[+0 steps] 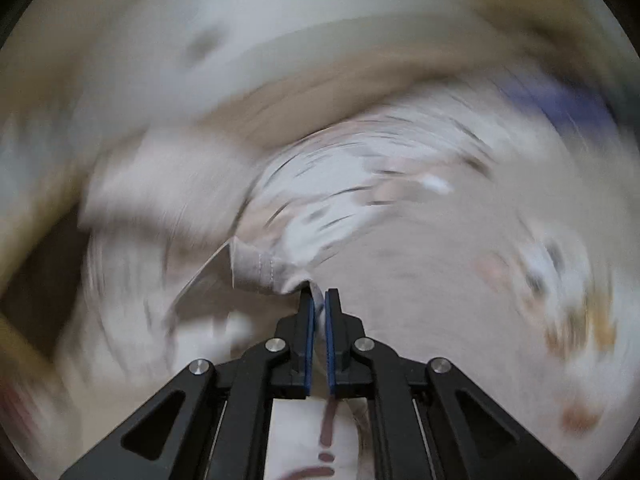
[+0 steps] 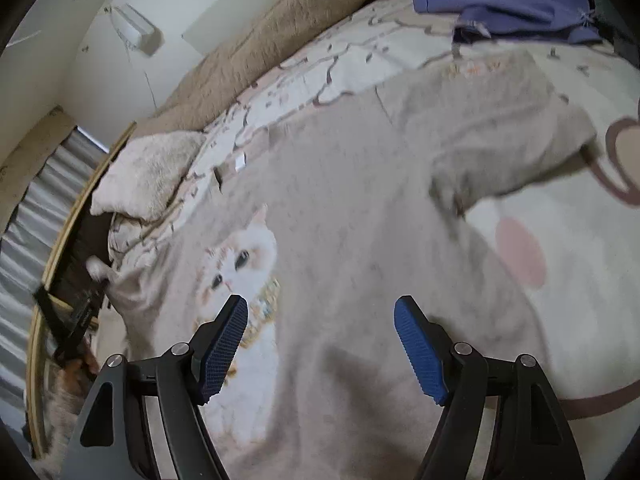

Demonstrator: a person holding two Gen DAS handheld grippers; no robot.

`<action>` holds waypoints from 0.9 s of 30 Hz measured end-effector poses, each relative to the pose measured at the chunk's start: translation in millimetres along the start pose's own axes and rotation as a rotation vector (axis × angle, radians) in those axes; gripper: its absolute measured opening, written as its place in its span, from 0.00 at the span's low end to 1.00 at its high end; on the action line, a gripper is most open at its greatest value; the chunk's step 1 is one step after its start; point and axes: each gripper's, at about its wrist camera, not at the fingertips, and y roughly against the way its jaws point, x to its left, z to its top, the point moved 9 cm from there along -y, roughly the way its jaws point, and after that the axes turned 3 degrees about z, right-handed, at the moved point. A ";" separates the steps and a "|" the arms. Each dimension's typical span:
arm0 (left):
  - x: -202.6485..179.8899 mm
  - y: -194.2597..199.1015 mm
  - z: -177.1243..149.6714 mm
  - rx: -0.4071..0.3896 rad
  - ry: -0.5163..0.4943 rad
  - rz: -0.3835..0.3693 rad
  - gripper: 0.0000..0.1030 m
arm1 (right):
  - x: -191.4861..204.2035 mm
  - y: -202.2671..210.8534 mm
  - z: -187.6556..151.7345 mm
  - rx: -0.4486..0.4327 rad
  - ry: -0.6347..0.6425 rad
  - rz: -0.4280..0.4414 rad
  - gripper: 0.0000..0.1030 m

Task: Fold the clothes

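- Left gripper [image 1: 319, 300]: jaws pressed nearly together, a stitched hem of the beige shirt [image 1: 264, 270] pinched between the blue pads [image 1: 309, 344].
- The pinched hem is seen bunched just ahead of the left fingertips; the fabric is drawn into a fold there.
- Rest of the left view is heavily smeared by blur; only pale cloth and a blue patch at upper right can be made out.
- Right gripper [image 2: 320, 312]: jaws spread wide, nothing between the pads [image 2: 420, 354].
- Right gripper is held above the shirt [image 2: 360, 220], pointed down at it; contact cannot be told.
- Shirt is laid flat on the bed, a white cat print [image 2: 240, 256] facing up, just beyond the right gripper's left finger.
- One sleeve [image 2: 500, 140] is spread out at upper right.
- Bedspread [image 2: 560, 280] under the shirt: pale, with brown outlines and a pink spot.
- Blue garment [image 2: 508, 4] is lying at the far edge of the bed, well apart from the shirt.
- Tan blanket [image 2: 280, 28] is noted along the far side; a pillow [image 2: 148, 172] at left.
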 end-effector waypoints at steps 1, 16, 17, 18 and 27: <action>-42.0 5.0 3.8 -0.037 -0.196 -0.002 0.05 | -2.5 -5.6 -5.5 0.013 0.007 -0.013 0.74; -156.3 48.9 -17.4 -0.096 -0.668 -0.042 0.63 | -6.3 -19.5 -32.5 -0.064 0.159 0.019 0.89; -155.3 45.2 -12.1 -0.044 -0.620 -0.097 0.63 | -5.7 -19.1 -32.4 -0.069 0.160 0.022 0.89; -157.3 43.5 -5.9 0.009 -0.563 -0.157 0.63 | -5.8 -18.4 -32.2 -0.073 0.158 0.028 0.89; -156.6 -6.8 58.2 0.397 0.132 -0.451 0.63 | -7.9 -11.1 -29.2 -0.104 0.115 0.111 0.89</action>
